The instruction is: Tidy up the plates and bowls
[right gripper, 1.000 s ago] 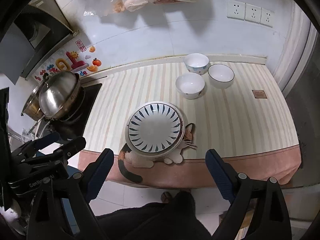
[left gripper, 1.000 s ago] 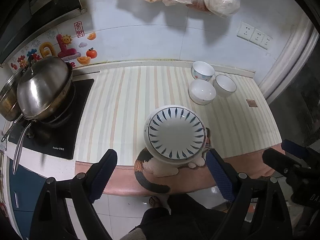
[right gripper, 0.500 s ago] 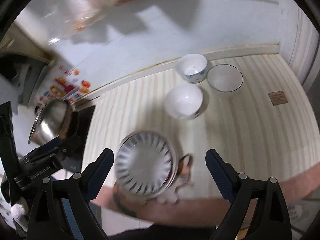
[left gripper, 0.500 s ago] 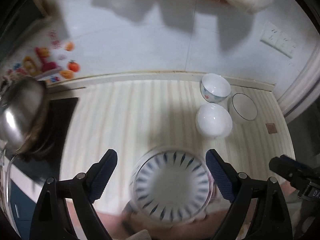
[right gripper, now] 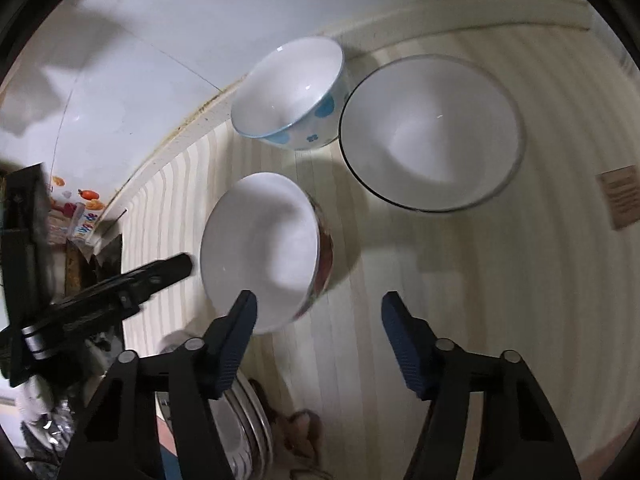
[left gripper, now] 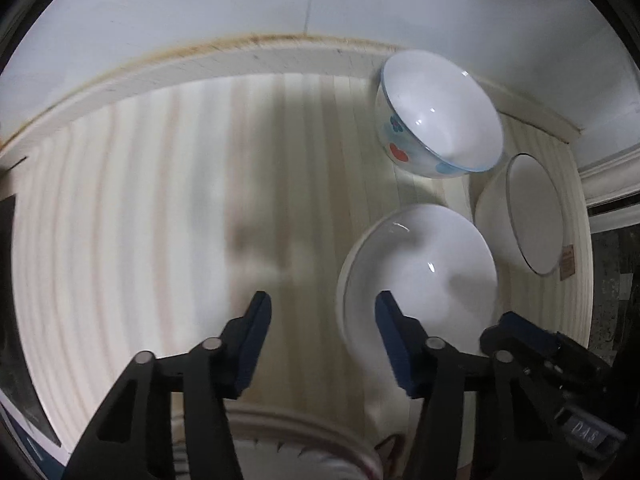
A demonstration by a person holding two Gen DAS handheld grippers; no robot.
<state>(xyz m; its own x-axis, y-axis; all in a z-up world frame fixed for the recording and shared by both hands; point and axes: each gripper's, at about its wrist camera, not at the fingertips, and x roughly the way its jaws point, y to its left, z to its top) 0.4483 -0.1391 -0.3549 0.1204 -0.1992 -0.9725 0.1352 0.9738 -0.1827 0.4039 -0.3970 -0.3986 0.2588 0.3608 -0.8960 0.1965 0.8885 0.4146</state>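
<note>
Three bowls stand at the back right of the striped counter. The nearest white bowl (left gripper: 424, 276) (right gripper: 264, 248) has a red pattern on its outer wall. A flowered bowl (left gripper: 436, 116) (right gripper: 292, 92) sits by the wall, and a dark-rimmed white bowl (left gripper: 532, 216) (right gripper: 432, 132) is right of it. My left gripper (left gripper: 322, 308) is open, its right finger over the near bowl's rim. My right gripper (right gripper: 318, 308) is open, its left finger at the near bowl's front edge. The plate stack (left gripper: 304, 440) (right gripper: 240, 420) lies under the grippers, mostly hidden.
The white tiled wall (left gripper: 280, 0) backs the counter (left gripper: 140, 220). A cooktop edge (left gripper: 12, 300) shows at far left. A small brown tag (right gripper: 620, 196) lies on the counter at the right. The right gripper's body (left gripper: 560, 364) appears low right in the left wrist view.
Both grippers have moved forward and down over the counter, from above the plate stack to the nearest white bowl. The plates now lie beneath them at the frame bottoms.
</note>
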